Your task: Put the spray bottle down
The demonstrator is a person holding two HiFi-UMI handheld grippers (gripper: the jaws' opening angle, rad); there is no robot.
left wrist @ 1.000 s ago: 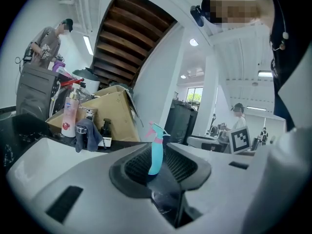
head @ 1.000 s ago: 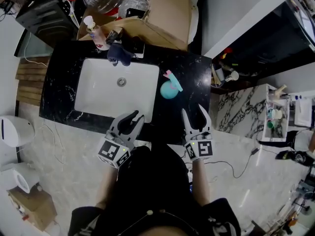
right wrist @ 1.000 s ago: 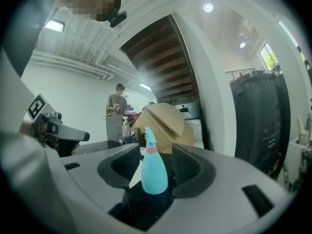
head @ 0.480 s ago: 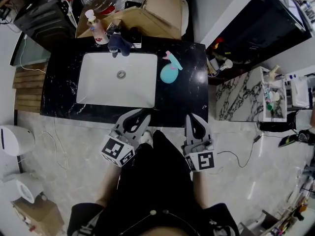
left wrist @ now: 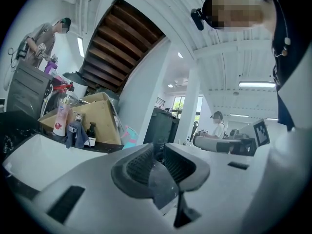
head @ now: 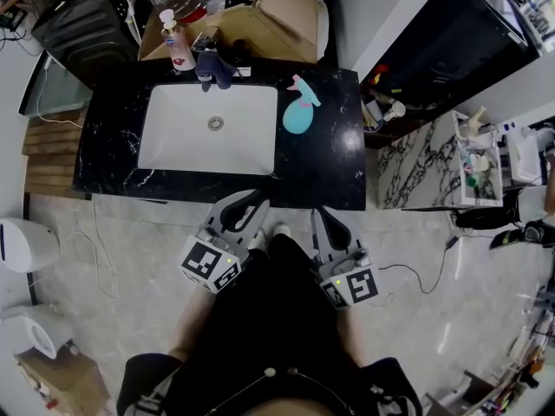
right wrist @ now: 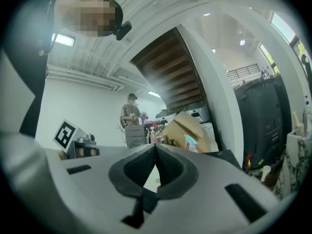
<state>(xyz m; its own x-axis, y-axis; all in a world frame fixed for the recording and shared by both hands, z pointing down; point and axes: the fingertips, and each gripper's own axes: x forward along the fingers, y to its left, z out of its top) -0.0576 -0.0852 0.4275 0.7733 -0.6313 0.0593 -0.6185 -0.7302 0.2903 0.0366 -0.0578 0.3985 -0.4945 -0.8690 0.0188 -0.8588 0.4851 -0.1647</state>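
Evidently you have drawn both grippers back since a second ago.

Head view: then, they reached over the front edge of the black counter, the right one with its jaws spread. The left gripper and right gripper are now off the counter, over the floor and close against your body, both pointing toward the counter. The right jaws have since come together. The spray bottle lies on its side on the counter just to the right of the white sink, well apart from both grippers. Its body is teal and rounded, with a pink trigger head toward the back wall.

Left gripper view: the left gripper points level. Its ribbed pads stand a narrow gap apart with nothing between them. The bottle shows as a small teal and pink shape on the counter beyond.

Right gripper view: the right gripper also points level. Its pads meet at the tips and hold nothing. The bottle sits far ahead beside a cardboard box.
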